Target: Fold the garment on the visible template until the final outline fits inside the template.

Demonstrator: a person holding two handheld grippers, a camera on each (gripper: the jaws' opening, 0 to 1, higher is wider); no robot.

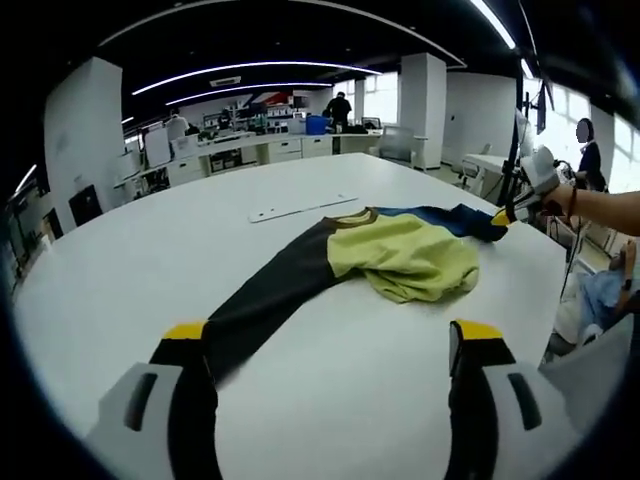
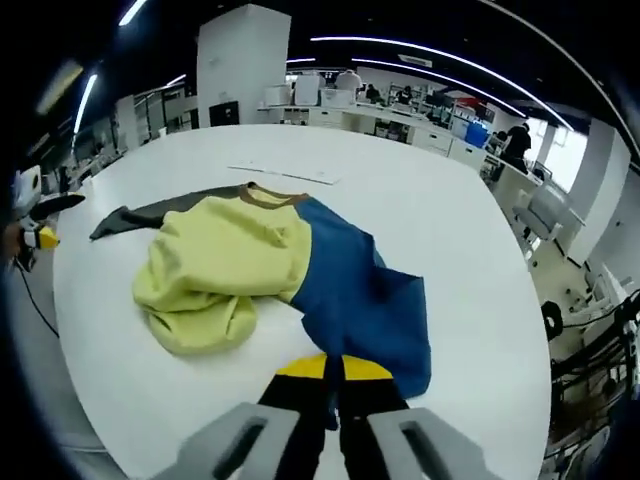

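We see the garment (image 1: 400, 255) lying crumpled near the middle of the white surface (image 1: 150, 260), its yellow body bunched, a dark sleeve running toward 7 o'clock in the left gripper view and a blue sleeve toward 2 o'clock. The left gripper (image 1: 335, 345) hovers with its yellow-tipped jaws spread wide, the dark cuff just beside the left jaw. In the right gripper view, the right gripper (image 2: 333, 372) has its jaws pressed together, pinching the blue sleeve's end at 6 o'clock. A thin white strip (image 1: 300, 208) lies beyond the garment at 12 o'clock. No writing is legible to us.
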